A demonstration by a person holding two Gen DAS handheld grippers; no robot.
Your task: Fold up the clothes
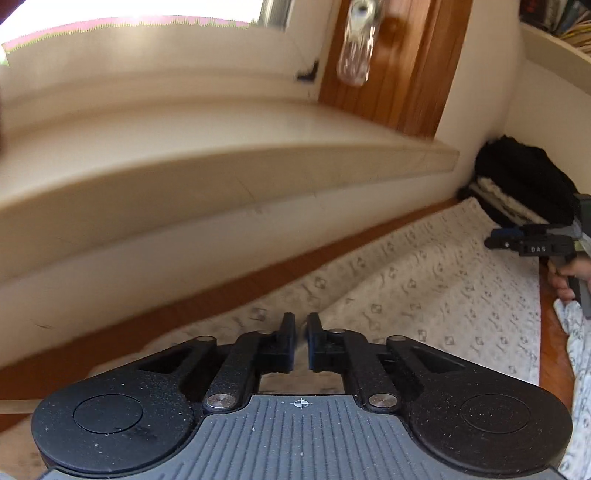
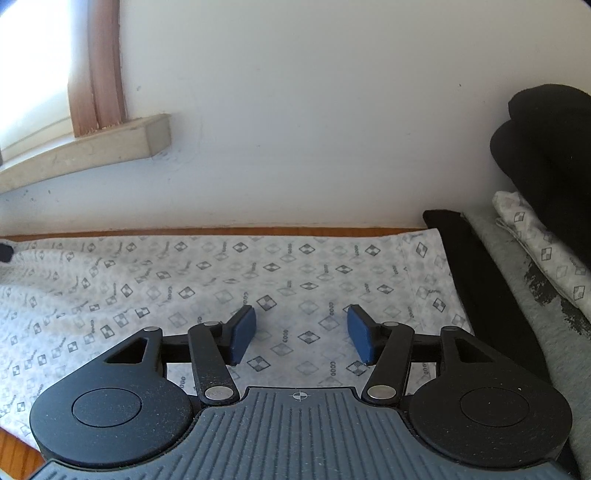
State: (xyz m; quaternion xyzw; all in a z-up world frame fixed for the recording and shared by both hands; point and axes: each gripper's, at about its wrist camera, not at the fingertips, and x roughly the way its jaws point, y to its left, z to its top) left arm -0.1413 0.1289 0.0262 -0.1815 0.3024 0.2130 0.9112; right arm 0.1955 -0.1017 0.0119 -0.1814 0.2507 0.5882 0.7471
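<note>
Patterned garment [image 2: 221,280], bookshelf [image 1: 561,22] only in left view, folded stack [image 2: 535,251] clear in right view

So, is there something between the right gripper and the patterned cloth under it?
No. The right gripper has open fingers over the bare patterned cloth; the folded pile lies aside, to its right.

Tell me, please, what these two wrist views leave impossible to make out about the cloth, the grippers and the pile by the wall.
- Left hand-held gripper: left wrist view; jaws nearly together, motion blur hides any cloth between them.
- Patterned cloth: both views; near edge hidden under gripper bodies.
- Right hand-held gripper: left wrist view; cut by frame edge.
- Folded pile: right wrist view; cut by right edge, count unclear.
</note>
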